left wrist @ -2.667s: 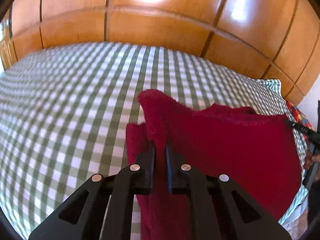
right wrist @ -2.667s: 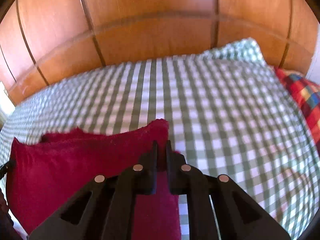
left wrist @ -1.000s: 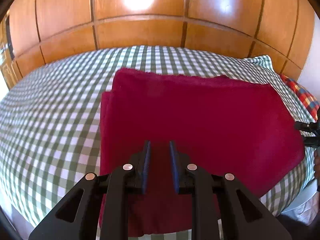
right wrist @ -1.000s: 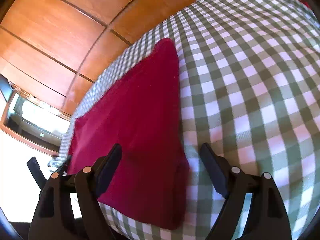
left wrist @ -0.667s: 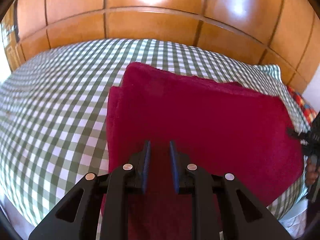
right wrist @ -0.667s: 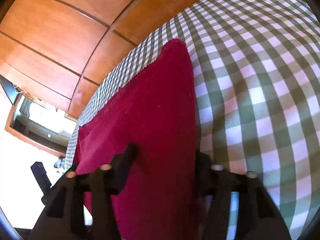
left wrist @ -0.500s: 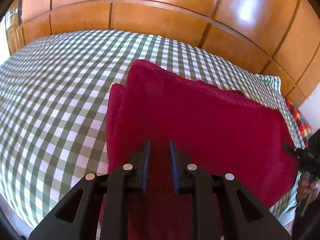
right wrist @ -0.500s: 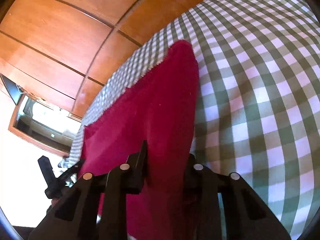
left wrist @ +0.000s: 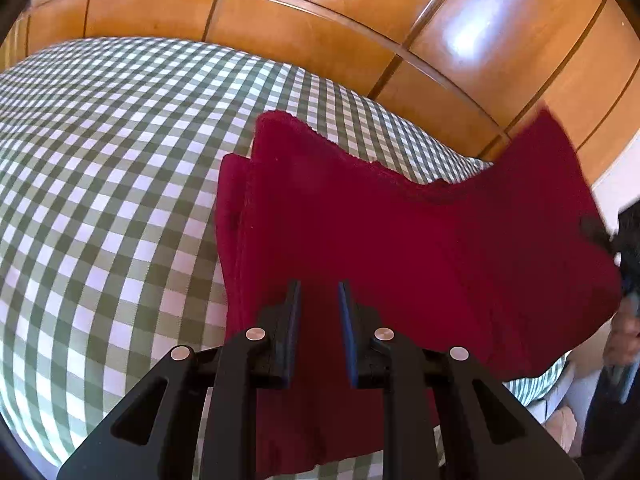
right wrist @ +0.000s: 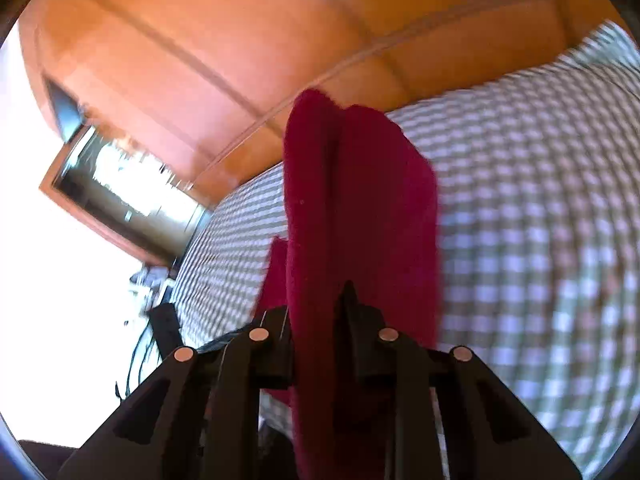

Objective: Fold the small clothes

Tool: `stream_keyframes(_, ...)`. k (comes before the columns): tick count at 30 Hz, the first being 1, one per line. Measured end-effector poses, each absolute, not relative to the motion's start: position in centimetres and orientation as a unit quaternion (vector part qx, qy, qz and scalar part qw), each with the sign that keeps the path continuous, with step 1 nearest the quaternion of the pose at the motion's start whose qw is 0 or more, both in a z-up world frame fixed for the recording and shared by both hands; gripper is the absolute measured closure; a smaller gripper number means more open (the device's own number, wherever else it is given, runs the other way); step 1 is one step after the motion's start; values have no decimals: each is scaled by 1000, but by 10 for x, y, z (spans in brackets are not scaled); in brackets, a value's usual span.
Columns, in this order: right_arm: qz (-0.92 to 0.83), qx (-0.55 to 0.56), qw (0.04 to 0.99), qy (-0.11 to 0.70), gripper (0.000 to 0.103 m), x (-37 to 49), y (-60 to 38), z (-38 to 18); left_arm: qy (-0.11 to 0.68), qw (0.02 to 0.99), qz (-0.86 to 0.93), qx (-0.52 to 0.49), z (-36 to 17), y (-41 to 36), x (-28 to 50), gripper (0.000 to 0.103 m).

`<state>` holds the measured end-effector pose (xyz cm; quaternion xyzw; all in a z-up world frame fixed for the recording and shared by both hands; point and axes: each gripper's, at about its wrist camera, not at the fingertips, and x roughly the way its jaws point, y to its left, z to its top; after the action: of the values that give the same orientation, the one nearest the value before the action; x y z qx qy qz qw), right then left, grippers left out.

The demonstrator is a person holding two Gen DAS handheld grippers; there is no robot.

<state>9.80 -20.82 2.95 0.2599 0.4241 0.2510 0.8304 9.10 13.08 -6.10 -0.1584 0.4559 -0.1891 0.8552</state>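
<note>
Crimson terry cloth, a small towel-like piece (left wrist: 360,216), lies on a green-and-white checked bedspread (left wrist: 100,160) before a panelled wooden headboard (left wrist: 280,24). Toward the left edge of the bed only bare checks are seen. At the cloth's left side, stacked layers are visible, so at least one fold is judged to be already made.

Over the near edge of the cloth the left gripper (left wrist: 318,300) is held with its jaws narrowly parted. Red fabric shows in the gap, but whether the pads press on it cannot be told from this view. The jaws appear to hover above the flat layers rather than pinch them.

Further right, the cloth's right end is raised off the bedspread and is seen lifted against the headboard. In the right wrist view, the right gripper (right wrist: 320,304) has just been closing, and the red cloth (right wrist: 360,200) is clamped between its jaws, with the fabric bunched upright in front of them. That view is blurred.

At the right edge of the left wrist view, part of a person's hand (left wrist: 624,332) is glimpsed.

A further fold is judged to be under way: the raised end remains to be carried over and laid on the flat part, then smoothed.
</note>
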Motion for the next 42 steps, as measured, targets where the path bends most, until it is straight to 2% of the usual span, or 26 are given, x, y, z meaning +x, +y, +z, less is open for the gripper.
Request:
stream_keyframes(5,283,199,815,465,86,130,-106,33,462,846,-196,-177,-73,135,98,85)
stream_keyframes(15,283,165,786,524,86,164,1,-10,456,833,-222,-220,-79,153,98,85)
stream_keyframes(17,293,155,779,533,82,164,3,-25,453,834,-221,-222,-73,162,93,85)
stream_keyframes(21,350,178,759,520,48,152,5,-26,449,842,-210,-213,-63,181,81,85)
stream_keyframes(24,374,195,763,489,46,142,-8,-11,446,852,-183,-203,-55,196,70,85)
stream_keyframes(27,363,201,779,471,41,134,-33,-6,431,855,-170,-232,-47,216,50,85)
stream_keyframes(30,326,187,802,464,40,112,-66,-11,406,862,-172,-249,-34,225,33,85)
stream_keyframes(32,301,174,816,463,41,91,-95,-17,386,868,-190,-248,-16,221,21,85)
stream_keyframes(35,260,137,836,463,34,66,-119,-30,371,868,-228,-239,5,204,17,85)
stream_keyframes(36,251,125,840,464,33,57,-126,-31,369,867,-237,-235,11,196,17,71)
stream_keyframes(37,247,119,841,466,33,50,-129,-35,365,867,-243,-235,16,191,16,49)
stream_keyframes(38,250,116,840,468,32,41,-134,-39,359,868,-249,-235,21,184,16,42)
stream_keyframes(42,248,63,848,464,26,20,-128,-53,365,868,-261,-212,31,155,23,40)
